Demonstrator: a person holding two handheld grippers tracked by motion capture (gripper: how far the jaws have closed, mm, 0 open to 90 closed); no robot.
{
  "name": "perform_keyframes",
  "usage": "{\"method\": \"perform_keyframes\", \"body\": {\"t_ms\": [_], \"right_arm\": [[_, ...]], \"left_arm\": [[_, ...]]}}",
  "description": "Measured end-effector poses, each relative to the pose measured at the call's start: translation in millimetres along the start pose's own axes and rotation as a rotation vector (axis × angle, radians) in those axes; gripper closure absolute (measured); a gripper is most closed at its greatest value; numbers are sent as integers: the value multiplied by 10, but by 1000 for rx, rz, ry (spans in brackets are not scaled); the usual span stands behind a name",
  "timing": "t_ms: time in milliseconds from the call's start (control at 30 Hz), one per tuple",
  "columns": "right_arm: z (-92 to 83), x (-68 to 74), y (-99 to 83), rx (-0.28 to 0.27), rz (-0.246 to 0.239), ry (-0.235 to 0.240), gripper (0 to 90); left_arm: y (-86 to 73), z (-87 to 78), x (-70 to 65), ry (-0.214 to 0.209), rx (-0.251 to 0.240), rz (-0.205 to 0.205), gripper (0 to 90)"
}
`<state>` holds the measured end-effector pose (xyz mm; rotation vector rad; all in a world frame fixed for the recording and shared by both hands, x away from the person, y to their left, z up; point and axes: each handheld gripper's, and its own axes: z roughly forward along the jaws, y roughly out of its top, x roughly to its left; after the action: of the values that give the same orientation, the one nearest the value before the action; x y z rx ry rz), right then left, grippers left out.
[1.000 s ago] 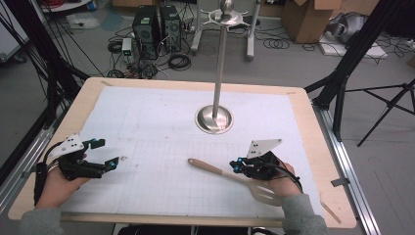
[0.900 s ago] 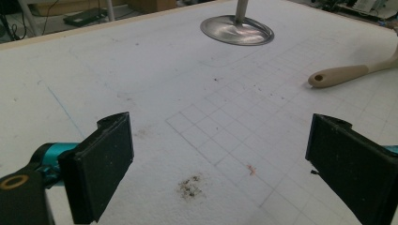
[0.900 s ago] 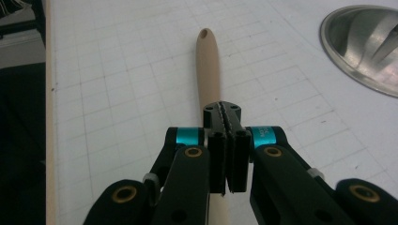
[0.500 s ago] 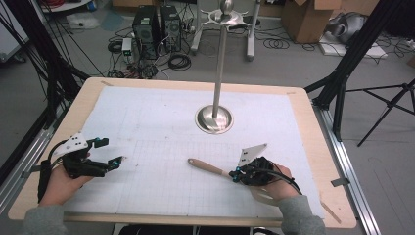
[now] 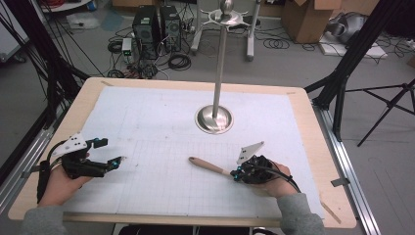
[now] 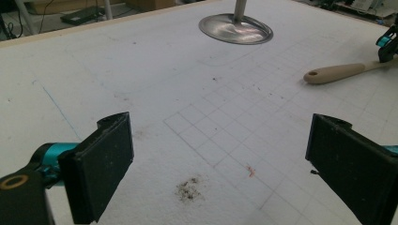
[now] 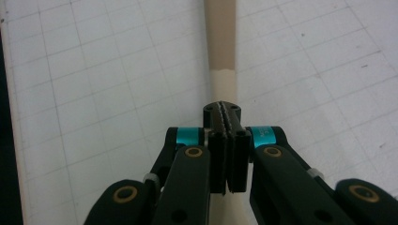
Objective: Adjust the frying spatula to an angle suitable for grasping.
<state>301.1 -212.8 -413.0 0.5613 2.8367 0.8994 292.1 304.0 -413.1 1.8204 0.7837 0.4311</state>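
Observation:
A wooden spatula lies on the white grid mat, its rounded handle end pointing left. My right gripper sits low over the spatula's shaft, and the hand hides the blade end. In the right gripper view the beige shaft runs straight out beneath the right gripper, whose pads are pressed together with nothing seen between them. My left gripper rests at the mat's left side, jaws wide apart. In the left gripper view, bare mat lies within the left gripper, with the spatula handle far off.
A metal stand with a round base and a tall pole rises from the mat's far middle; its base also appears in the left gripper view. The mat covers a wooden table. Cables and tripods surround the table.
My right hand has slid a little toward the table's near edge and now covers the spatula's blade end. The spatula and the left gripper have stayed put.

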Motion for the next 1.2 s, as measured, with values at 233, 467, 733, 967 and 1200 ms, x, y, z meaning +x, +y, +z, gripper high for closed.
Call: {"method": "perform_keyframes", "body": {"t_ms": [233, 467, 733, 967, 1200], "right_arm": [[6, 9, 6, -2, -7, 6, 899], [-88, -3, 6, -61, 13, 8, 897], [-150, -13, -13, -119, 38, -11, 561], [-229, -48, -60, -174, 92, -37, 210], [-299, -73, -166, -171, 107, -31, 149]], "left_arm": [[-1, -7, -2, 3, -1, -2, 83], [5, -7, 0, -2, -6, -3, 83], [8, -8, 11, -12, -23, -15, 83], [4, -17, 13, -15, -26, -17, 83], [5, 7, 28, -15, -19, -15, 83]]}}
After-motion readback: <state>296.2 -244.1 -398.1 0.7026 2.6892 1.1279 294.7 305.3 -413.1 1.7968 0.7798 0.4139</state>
